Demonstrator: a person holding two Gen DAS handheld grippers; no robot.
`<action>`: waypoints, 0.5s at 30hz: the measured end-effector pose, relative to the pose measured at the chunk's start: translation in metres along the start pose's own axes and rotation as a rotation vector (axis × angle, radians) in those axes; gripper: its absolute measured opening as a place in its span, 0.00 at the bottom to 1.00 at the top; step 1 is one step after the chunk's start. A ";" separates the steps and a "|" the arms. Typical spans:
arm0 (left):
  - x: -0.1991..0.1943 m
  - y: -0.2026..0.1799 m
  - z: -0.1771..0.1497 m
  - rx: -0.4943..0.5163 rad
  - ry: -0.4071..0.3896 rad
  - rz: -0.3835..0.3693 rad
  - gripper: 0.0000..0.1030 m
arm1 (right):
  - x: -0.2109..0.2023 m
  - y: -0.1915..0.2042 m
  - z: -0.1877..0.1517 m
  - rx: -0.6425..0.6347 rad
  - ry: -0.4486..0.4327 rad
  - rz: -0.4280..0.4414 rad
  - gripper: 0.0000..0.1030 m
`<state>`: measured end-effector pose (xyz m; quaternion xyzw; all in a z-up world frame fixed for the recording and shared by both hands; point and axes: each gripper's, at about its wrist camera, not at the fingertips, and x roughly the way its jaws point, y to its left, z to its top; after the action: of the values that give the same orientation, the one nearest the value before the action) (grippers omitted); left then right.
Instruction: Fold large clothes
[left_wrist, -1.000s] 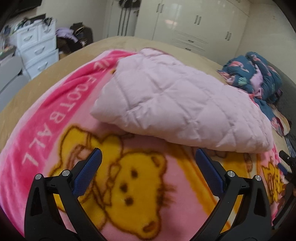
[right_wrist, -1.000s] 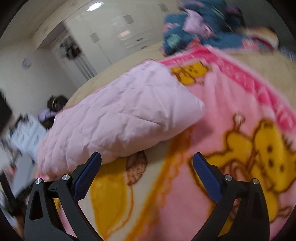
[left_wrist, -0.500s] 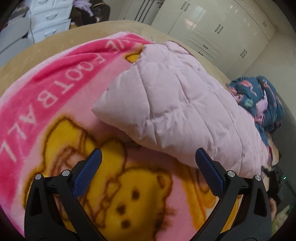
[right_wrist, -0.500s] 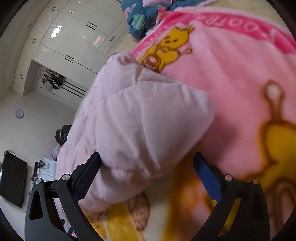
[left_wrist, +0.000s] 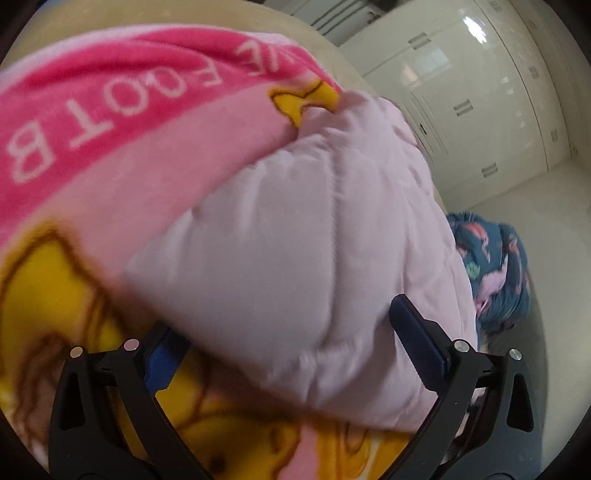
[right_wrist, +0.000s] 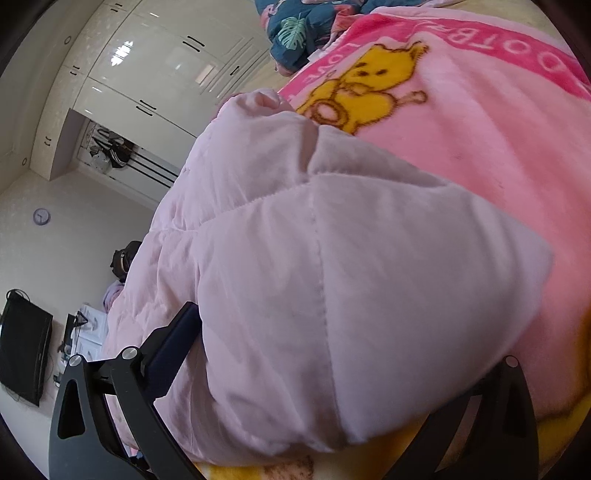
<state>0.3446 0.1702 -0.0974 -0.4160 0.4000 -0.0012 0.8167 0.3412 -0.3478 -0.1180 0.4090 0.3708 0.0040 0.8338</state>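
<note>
A pale pink quilted garment (left_wrist: 303, 251) lies folded on a pink and yellow cartoon blanket (left_wrist: 110, 177) on the bed. My left gripper (left_wrist: 291, 347) is open, and the garment's near left corner sits between its jaws. In the right wrist view the same garment (right_wrist: 332, 277) fills the middle. My right gripper (right_wrist: 340, 369) is open around the garment's near right corner, and the cloth hides its right fingertip. The blanket (right_wrist: 480, 129) shows behind it.
A heap of dark blue patterned clothes (left_wrist: 495, 266) lies on the bed beyond the garment and also shows in the right wrist view (right_wrist: 306, 26). White wardrobes (left_wrist: 480, 92) line the far wall. A black TV (right_wrist: 22, 350) hangs on the wall at left.
Both grippers have moved forward and down to the garment. Its two near corners now lie between the open jaws. The garment itself has not shifted.
</note>
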 end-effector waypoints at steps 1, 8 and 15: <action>0.002 0.000 0.002 -0.010 -0.004 -0.008 0.92 | 0.001 0.001 0.001 -0.005 0.001 0.002 0.96; 0.020 -0.009 0.012 -0.041 -0.040 -0.011 0.92 | 0.012 0.008 0.005 -0.022 0.005 0.009 0.96; 0.019 -0.023 0.013 0.059 -0.065 0.054 0.79 | 0.015 0.015 0.008 -0.074 0.020 0.034 0.79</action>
<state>0.3738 0.1577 -0.0901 -0.3806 0.3839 0.0226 0.8410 0.3615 -0.3386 -0.1141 0.3840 0.3719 0.0359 0.8443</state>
